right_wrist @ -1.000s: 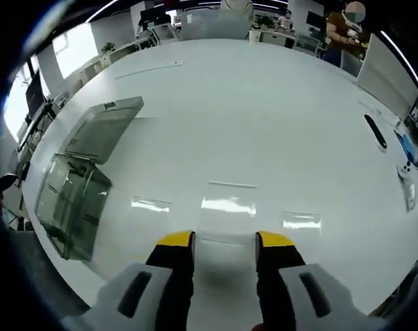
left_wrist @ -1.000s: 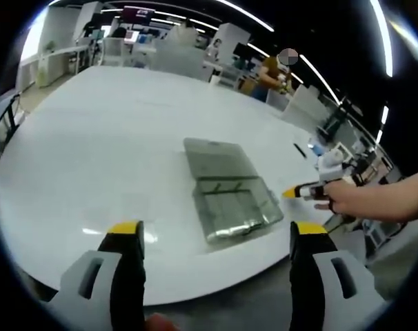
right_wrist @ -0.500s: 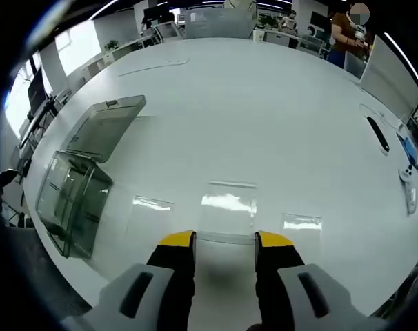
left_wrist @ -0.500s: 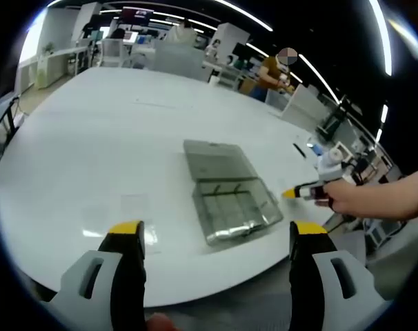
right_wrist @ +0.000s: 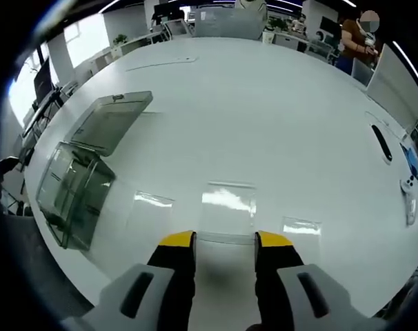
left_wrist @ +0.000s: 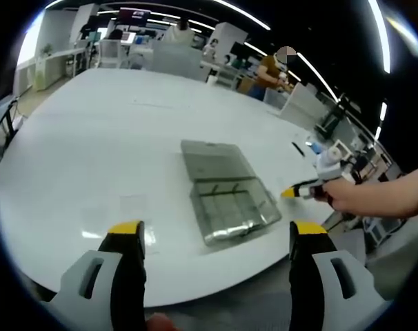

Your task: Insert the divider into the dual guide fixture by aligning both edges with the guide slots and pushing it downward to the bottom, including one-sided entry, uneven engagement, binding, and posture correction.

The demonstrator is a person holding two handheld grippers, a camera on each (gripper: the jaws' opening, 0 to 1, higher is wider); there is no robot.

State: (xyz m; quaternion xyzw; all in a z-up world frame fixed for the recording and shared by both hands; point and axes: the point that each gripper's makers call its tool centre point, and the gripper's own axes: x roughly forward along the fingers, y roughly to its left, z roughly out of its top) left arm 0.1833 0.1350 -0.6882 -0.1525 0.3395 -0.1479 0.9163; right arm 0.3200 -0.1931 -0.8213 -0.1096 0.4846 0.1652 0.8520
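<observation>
the task is judged to be at its very start: nothing is held, and the approach to the divider is in hand. the clear divider [right_wrist: 226,212] is seen in the right gripper view as a thin transparent sheet lying flat on the white counter [right_wrist: 278,117], just ahead of the right tongs [right_wrist: 224,240], which are set at a narrow gap with nothing between the jaws. the guide fixture [right_wrist: 74,193], a clear box with its lid [right_wrist: 112,121] laid open beside it, stands near the counter's edge, well apart from the divider.

in the left gripper view the left tongs [left_wrist: 214,228] are held wide and empty, short of the counter's edge, with the fixture [left_wrist: 230,210] ahead of them. the next move is judged to call for the sheet to be lifted by one edge, which may prove awkward as it lies flush on a glossy surface.

the left gripper view alone shows the right tongs [left_wrist: 292,193] from outside, held in a hand [left_wrist: 347,196] to the right of the fixture. the right gripper view shows small dark and white items [right_wrist: 381,141] at the far right of the counter
</observation>
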